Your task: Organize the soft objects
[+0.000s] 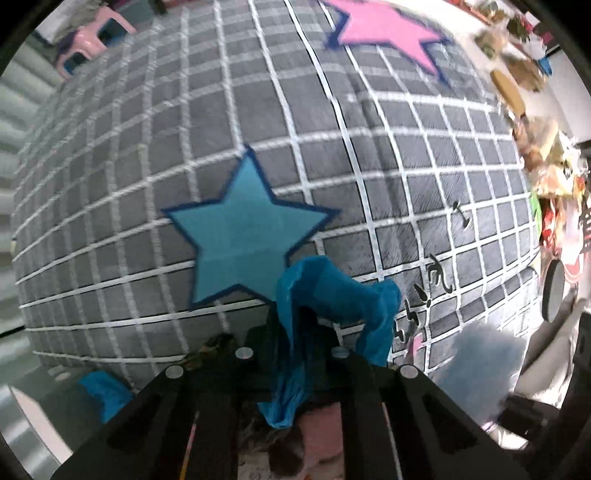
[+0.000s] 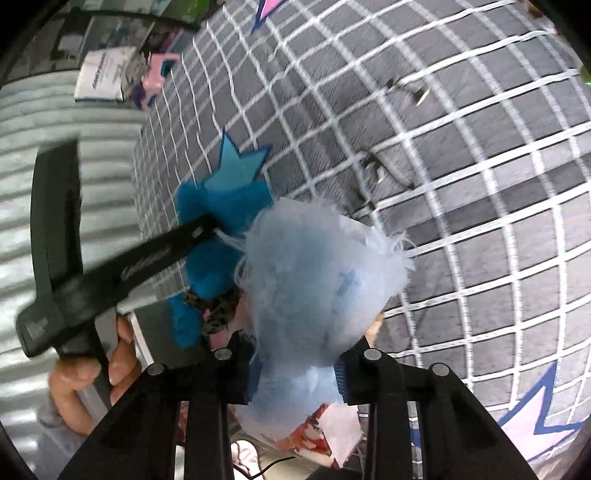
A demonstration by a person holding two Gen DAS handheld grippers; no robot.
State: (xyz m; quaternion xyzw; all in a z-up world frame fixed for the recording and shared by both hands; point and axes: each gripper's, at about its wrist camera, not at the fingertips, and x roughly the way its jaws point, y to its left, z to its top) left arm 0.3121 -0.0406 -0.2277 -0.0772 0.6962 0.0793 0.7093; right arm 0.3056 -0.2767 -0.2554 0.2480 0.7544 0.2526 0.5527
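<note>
So from where I'm sitting, both hands are loaded up. My left gripper (image 1: pixel 295 350) points straight down at the grey checked rug (image 1: pixel 147 147) and its fingers are pinched tight on a bright blue cloth (image 1: pixel 332 295). The cloth bunches up above the fingertips and a twisted tail of it hangs back down between the two black fingers toward the camera. It sits right over the lower point of the blue star (image 1: pixel 243 236) printed on the rug. There's a pink star (image 1: pixel 384 29) further up the rug, and a little pink plastic chair (image 1: pixel 92 40) off the far corner.

My right gripper (image 2: pixel 295 362) angles down and its fingers are closed on a pale blue fluffy thing (image 2: pixel 310 280), some fuzzy soft item with wispy fibres sticking out the top. The fluff bulges out well past both fingers, so it's squeezed in the middle.

In the right wrist view I can also see the left gripper from the side with the person's hand (image 2: pixel 92 373) wrapped round its handle, and the blue cloth just beside the fluffy one. A bit of leopard-print fabric (image 2: pixel 218 310) lies under them, can't tell what it is
</note>
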